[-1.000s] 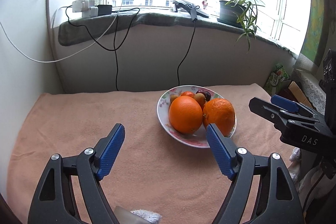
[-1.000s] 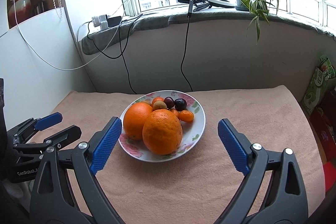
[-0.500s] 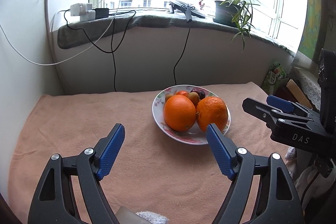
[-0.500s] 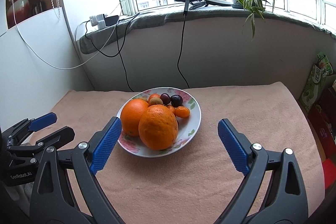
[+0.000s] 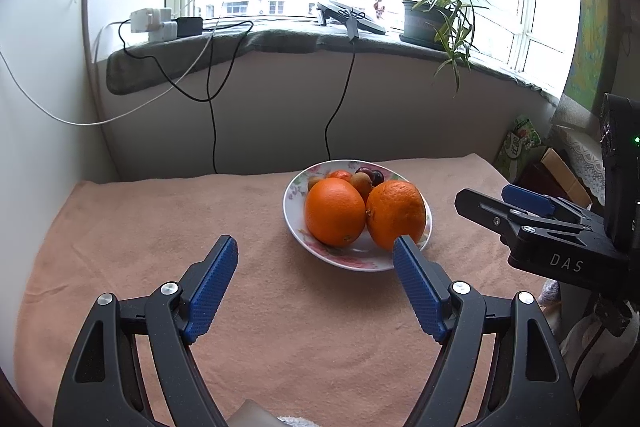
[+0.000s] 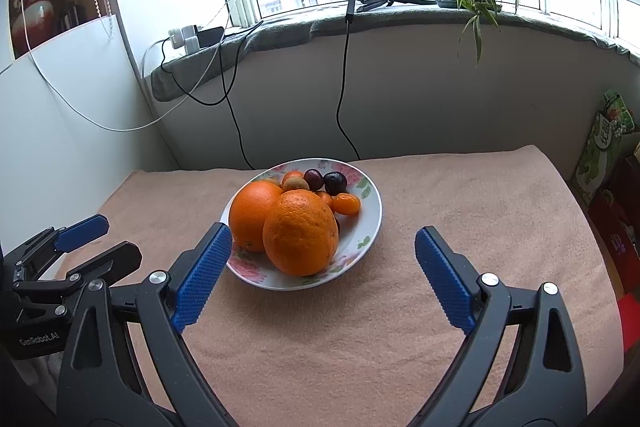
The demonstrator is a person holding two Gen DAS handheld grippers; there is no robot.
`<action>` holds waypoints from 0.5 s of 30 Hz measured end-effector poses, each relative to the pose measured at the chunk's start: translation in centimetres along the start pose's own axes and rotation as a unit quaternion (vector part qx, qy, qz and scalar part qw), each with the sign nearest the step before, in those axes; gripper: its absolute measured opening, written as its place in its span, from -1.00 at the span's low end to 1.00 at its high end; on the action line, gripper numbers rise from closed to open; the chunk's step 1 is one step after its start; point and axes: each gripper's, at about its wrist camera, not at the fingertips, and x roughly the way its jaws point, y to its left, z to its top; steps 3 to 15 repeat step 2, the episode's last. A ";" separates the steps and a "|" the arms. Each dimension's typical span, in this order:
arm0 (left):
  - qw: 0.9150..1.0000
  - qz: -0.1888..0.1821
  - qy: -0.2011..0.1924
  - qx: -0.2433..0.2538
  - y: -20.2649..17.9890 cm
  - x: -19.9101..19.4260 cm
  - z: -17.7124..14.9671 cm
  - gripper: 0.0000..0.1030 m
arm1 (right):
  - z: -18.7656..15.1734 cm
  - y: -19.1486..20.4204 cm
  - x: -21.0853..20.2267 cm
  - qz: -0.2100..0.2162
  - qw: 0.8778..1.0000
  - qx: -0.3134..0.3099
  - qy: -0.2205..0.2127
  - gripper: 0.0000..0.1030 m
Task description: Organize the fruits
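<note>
1. Right gripper point(image 6: 322, 253): jaws spread wide, nothing between them, touching nothing. Held above the cloth, just short of the plate's near rim.
2. Left gripper point(image 5: 316, 263): jaws likewise wide apart and empty, clear of all surfaces; its right fingertip overlaps the plate's edge in view, contact not evident.
3. Plate point(image 6: 370, 223): floral, shallow, resting on the peach table cloth point(image 6: 460, 195) near the middle.
4. Contents: two large oranges point(image 6: 300, 237) at the front, touching each other; behind them small fruits, namely two dark plums or cherries point(image 6: 335, 183), a brownish kiwi-like fruit point(image 6: 295, 183) and small orange ones point(image 6: 346, 204).
5. Task standing, by judgement: every visible fruit sits in the plate and none lies on the cloth. Either sorting is complete or has not begun; the views do not settle which.
</note>
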 end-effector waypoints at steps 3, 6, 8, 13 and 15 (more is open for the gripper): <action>1.000 0.000 0.001 -0.001 0.1 -0.1 -0.1 0.55 | -0.1 -0.2 0.0 -0.001 1.000 0.002 0.001 0.84; 1.000 0.000 0.001 -0.001 0.1 -0.1 -0.1 0.55 | -0.1 -0.2 0.0 -0.001 1.000 0.002 0.001 0.84; 1.000 0.000 0.001 -0.001 0.1 -0.1 -0.1 0.55 | -0.1 -0.2 0.0 -0.001 1.000 0.002 0.001 0.84; 1.000 0.000 0.001 -0.001 0.1 -0.1 -0.1 0.55 | -0.1 -0.2 0.0 -0.001 1.000 0.002 0.001 0.84; 1.000 0.000 0.001 -0.001 0.1 -0.1 -0.1 0.55 | -0.1 -0.2 0.0 -0.001 1.000 0.002 0.001 0.84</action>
